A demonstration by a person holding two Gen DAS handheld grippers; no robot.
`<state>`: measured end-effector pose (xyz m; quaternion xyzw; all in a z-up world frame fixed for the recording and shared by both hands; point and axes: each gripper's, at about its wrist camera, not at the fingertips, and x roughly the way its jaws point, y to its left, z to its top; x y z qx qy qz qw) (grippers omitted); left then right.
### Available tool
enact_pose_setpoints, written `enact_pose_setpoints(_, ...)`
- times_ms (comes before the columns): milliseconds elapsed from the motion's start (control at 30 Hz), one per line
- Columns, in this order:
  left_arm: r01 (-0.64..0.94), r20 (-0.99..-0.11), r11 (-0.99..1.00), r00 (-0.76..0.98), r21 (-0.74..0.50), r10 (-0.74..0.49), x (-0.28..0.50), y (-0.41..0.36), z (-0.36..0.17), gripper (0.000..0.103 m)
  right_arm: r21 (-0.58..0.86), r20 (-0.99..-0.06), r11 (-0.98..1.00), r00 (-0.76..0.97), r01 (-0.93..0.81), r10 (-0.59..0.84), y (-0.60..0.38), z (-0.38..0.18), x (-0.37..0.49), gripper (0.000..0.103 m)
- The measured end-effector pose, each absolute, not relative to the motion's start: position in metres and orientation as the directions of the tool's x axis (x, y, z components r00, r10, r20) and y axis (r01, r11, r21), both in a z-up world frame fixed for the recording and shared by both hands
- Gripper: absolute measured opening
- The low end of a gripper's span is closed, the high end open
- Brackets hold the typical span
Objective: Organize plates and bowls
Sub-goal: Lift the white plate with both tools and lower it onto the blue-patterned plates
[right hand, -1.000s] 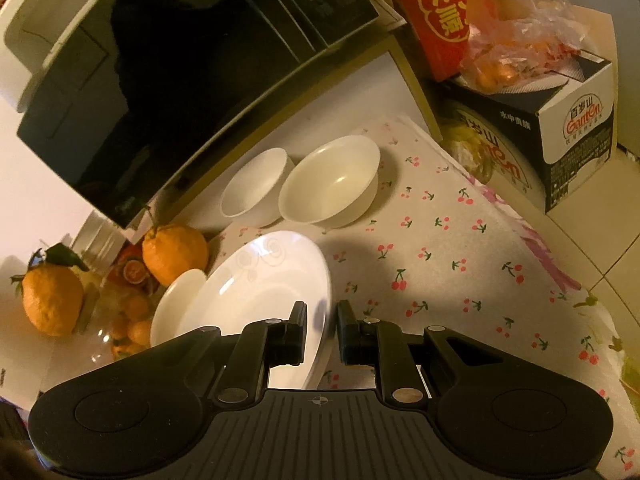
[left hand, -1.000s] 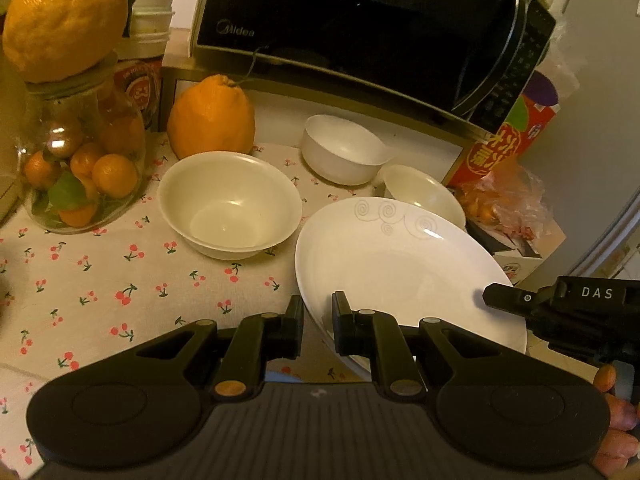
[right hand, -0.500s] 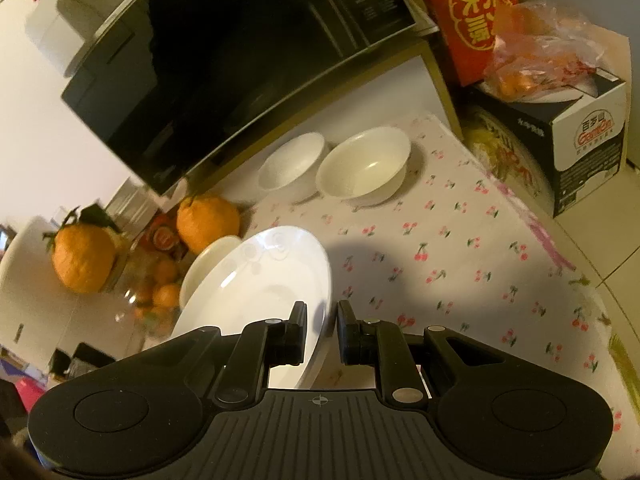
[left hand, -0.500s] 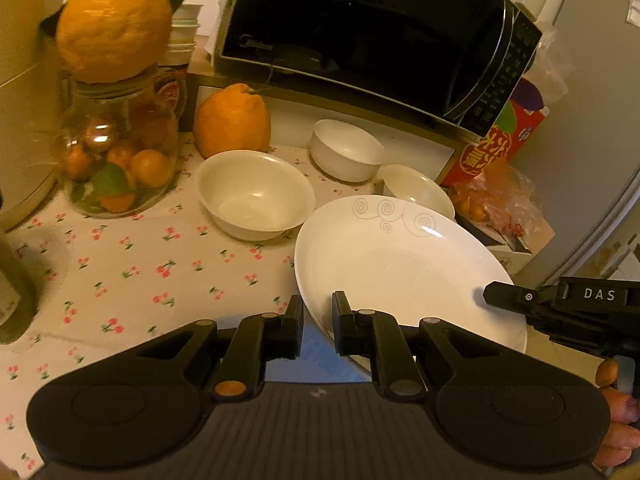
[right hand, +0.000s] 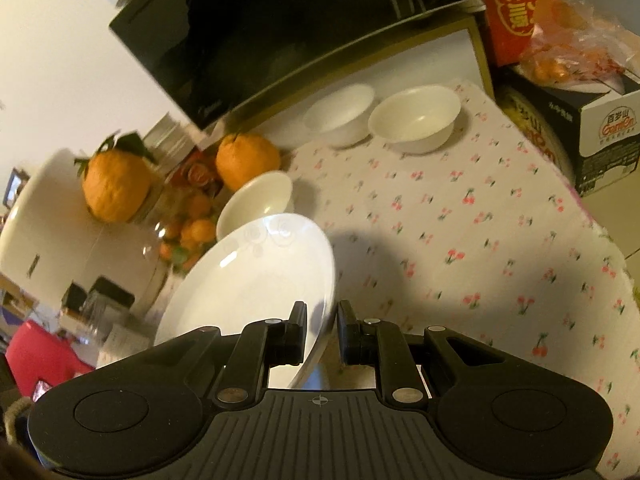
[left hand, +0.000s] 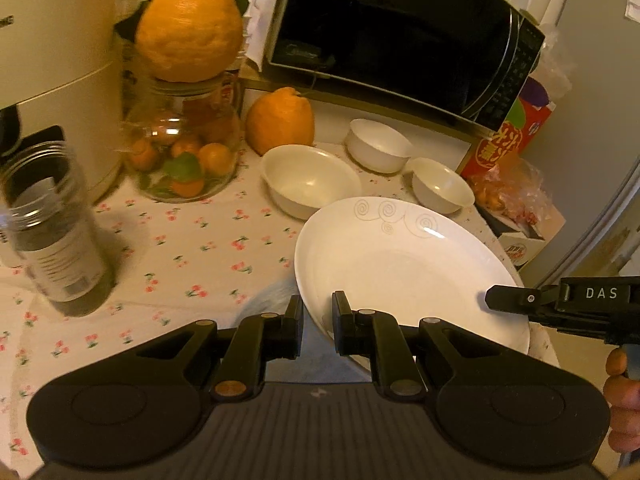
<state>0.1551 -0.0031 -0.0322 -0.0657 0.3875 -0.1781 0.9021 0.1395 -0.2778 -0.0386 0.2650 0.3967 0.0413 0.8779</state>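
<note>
Both claws are on the big white plate [left hand: 404, 264] here, one at each side of it. The left gripper [left hand: 317, 320] has its jaws nearly together, pinching the plate's near left rim, so the plate fans out ahead and to the right of that claw. The right gripper [right hand: 322, 330] is just as narrow, clamped on the opposite rim; from its own camera the plate [right hand: 256, 280] rises ahead and to the left of the jaws, tilted, its swirl pattern at the far edge. In the left view that right gripper [left hand: 490, 300] pokes in at the plate's right rim, with the person's fingers [left hand: 620, 396] wrapped round the handle below it.

The plate hangs clear above the cherry-print tablecloth [left hand: 192, 248], casting a shadow on the cloth beneath. Just beyond the plate's far rim sits a wide cream bowl [left hand: 310, 178]. Further beyond the plate, near the microwave [left hand: 400, 36], two smaller bowls stand side by side: one white bowl [left hand: 378, 144] and one cream bowl [left hand: 442, 190]. Off to the plate's far left a glass jar of small oranges [left hand: 182, 152] carries a large citrus fruit [left hand: 190, 32] on top, and a second fruit [left hand: 280, 120] stands behind the wide bowl
</note>
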Motion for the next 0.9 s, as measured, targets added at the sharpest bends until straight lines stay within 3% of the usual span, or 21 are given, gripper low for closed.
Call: enact_pose_setpoints(900, 0.289, -0.717, 0.955, 0.65, -0.074, -0.252, 0.125, 0.016, -0.047, 0.013, 0.349, -0.799, 0.934, 0.545, 0.081, 0.252, -0.219, -0.057, 0.125, 0.016)
